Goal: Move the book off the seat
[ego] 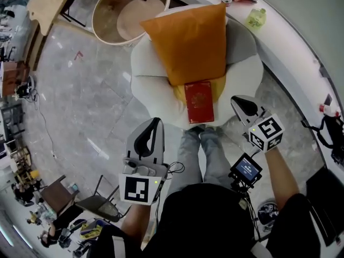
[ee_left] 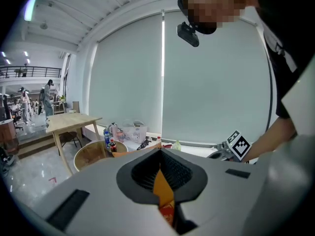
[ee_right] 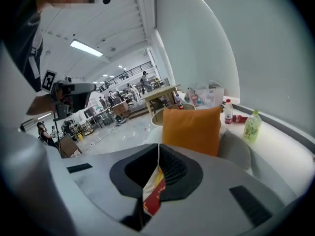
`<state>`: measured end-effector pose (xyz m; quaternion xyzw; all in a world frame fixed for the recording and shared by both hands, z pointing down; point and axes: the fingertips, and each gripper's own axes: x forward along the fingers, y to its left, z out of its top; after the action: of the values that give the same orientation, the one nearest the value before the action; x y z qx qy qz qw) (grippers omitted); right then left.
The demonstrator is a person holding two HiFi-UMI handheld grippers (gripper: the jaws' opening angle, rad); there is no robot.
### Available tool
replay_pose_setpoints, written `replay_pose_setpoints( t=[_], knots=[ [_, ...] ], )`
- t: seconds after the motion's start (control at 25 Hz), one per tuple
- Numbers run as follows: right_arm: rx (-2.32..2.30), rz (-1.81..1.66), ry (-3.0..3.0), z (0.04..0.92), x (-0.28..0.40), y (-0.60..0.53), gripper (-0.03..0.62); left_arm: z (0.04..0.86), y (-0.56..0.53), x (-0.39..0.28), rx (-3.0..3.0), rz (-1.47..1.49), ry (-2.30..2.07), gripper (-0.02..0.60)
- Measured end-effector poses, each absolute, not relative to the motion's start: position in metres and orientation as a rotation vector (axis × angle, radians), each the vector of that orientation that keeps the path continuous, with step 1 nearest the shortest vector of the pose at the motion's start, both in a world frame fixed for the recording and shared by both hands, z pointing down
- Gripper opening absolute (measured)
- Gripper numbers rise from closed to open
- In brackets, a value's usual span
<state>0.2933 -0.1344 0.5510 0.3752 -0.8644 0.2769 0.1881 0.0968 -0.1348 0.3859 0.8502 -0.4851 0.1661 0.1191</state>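
The book point(ego: 199, 101), red with a gold emblem, is seen lying flat at the front edge of the white seat point(ego: 150, 85), just below the orange cushion point(ego: 188, 42) that is propped upright at the seat's back; a yellow patch (what it is cannot be told) shows under the book's far end. The left gripper point(ego: 155, 121) is held near the seat's front, to the left of the book and apart from it, its jaws clenched on nothing. The right gripper point(ego: 235, 99) is held to the book's right, likewise apart from it, and its jaws are also pressed together and empty. Behind the seat a curved white bench point(ego: 285, 36) is seen, on which a green bottle point(ego: 256, 18) stands, and a round wooden tub point(ego: 107, 15) is set beside the seat
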Motion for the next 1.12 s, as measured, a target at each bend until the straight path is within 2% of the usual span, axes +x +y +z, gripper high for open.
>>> replay_pose_setpoints(
  t=[0.08, 0.16, 0.4, 0.8, 1.12],
  knots=[
    [1.025, 0.825, -2.404, 0.588, 0.286, -0.130, 0.020, 0.409, -0.135, 0.092, 2.462, 0.506, -1.398, 0.012],
    [0.989, 0.874, -2.386, 0.626, 0.278, -0.123, 0.063, 0.435, -0.135, 0.089, 2.462, 0.540, -1.365, 0.012],
    [0.857, 1.012, -2.339, 0.731, 0.253, -0.094, 0.129, 0.525, -0.136, 0.082, 2.409, 0.607, -1.291, 0.012],
    [0.886, 1.253, -2.145, 0.908, 0.242, -0.057, 0.196, 0.671, -0.131, 0.065, 2.338, 0.636, -1.204, 0.012],
    [0.814, 1.439, -2.024, 1.036, 0.230, -0.030, 0.276, 0.761, -0.112, 0.047, 2.297, 0.679, -1.173, 0.012]
  ],
)
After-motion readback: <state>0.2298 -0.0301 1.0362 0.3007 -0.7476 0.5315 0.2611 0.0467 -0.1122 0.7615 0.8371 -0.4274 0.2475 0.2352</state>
